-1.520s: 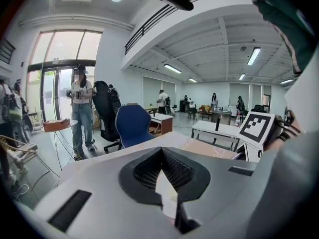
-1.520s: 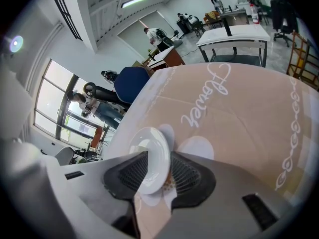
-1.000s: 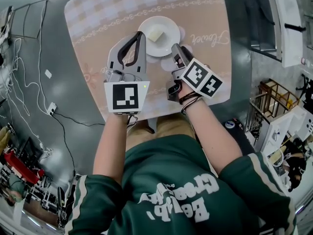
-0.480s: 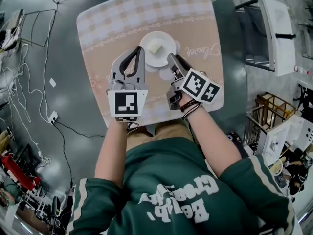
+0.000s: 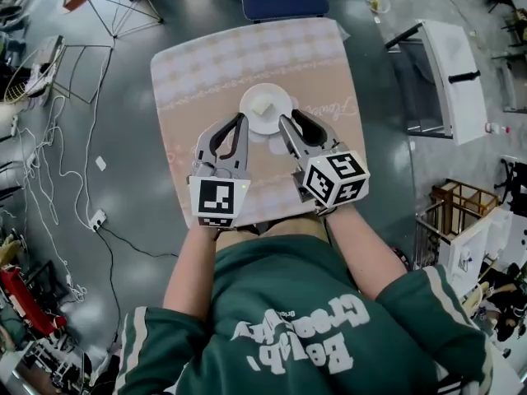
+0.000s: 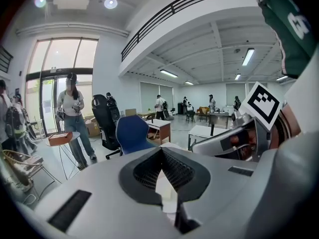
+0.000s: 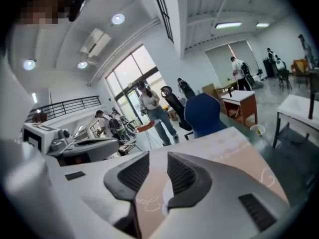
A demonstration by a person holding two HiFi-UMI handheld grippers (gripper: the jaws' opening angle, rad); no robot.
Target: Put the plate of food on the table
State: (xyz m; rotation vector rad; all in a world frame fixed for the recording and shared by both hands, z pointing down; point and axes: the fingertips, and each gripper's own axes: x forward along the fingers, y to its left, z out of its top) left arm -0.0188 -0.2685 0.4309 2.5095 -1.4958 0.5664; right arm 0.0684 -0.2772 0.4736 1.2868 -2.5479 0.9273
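The left gripper [image 5: 242, 123] has its jaws tip to tip and holds nothing. The right gripper [image 5: 291, 124] has its jaws apart; they have just been closing, with only cloth [image 7: 152, 188] between them. The plate [image 5: 281, 97] of food [image 5: 262, 105] rests on the table [image 5: 198, 81] just beyond both tips, touching neither. Bare cloth continues past the plate to the far edge. Open floor [image 5: 123, 163] lies outboard of each gripper. Cursive print [image 5: 339, 107] outboard of the right gripper is illegible.
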